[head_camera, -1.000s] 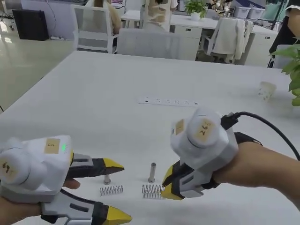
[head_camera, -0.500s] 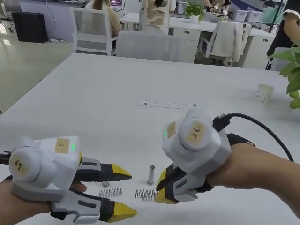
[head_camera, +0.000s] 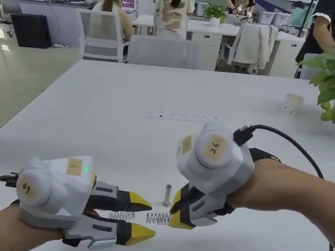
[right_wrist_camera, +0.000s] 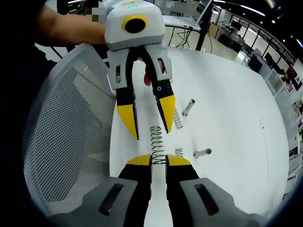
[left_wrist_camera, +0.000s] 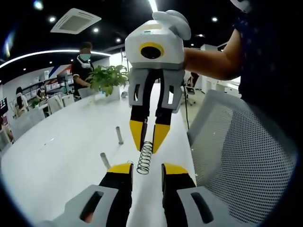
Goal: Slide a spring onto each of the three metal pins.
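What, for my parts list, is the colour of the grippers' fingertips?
Yellow; best seen in the right gripper view, on the left gripper.

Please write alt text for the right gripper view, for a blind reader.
The right tongs grip one end of a spring over a white table, facing the open left tongs. Two metal pins and a second spring sit nearby.

A broad white tabletop (head_camera: 157,89) carried a flat white power strip (head_camera: 183,114) and a small pale cup (head_camera: 294,103). Beyond it stood a grey mesh-backed chair (head_camera: 167,51), white office desks (head_camera: 207,42) and a potted green plant (head_camera: 214,10). A glossy pale floor (head_camera: 31,68) lay to the left. Overhead were a square white ceiling vent (left_wrist_camera: 75,21) and a bright strip light (left_wrist_camera: 152,4).
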The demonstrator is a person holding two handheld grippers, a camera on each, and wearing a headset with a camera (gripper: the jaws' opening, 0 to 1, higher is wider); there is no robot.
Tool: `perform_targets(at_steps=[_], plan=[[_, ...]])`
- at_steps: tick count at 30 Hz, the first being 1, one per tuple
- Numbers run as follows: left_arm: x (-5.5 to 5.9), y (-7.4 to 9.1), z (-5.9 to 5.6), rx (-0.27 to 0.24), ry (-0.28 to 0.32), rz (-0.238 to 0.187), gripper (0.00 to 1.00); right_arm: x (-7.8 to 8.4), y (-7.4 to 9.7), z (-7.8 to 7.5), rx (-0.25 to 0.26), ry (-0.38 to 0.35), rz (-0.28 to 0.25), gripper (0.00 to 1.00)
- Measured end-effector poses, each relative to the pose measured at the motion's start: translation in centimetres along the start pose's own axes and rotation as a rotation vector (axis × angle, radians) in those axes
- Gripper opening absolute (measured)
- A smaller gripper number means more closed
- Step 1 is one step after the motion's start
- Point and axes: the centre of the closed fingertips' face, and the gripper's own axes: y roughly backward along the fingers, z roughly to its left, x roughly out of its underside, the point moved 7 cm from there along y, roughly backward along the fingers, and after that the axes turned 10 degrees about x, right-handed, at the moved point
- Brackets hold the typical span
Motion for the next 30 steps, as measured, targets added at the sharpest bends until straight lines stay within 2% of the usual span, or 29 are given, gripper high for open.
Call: perform_targets(at_steps=[13, 19, 30], plan=[[0.13, -0.07, 0.09, 0.002, -0.036, 0.013, 0.03, 0.02, -0.08, 0.22, -0.013, 0.018, 0.007, 0.08], [0.22, -0.31, 0.11, 0.003, -0.055, 0.026, 0.02, 0.12, 0.01, 0.14, -0.013, 0.016, 0.003, 0.08], [0.24, -0.39, 0.05, 0.007, -0.053, 0.029, 0.02, 0.37, -0.09, 0.19, -0.016, -0.006, -0.015, 0.09]])
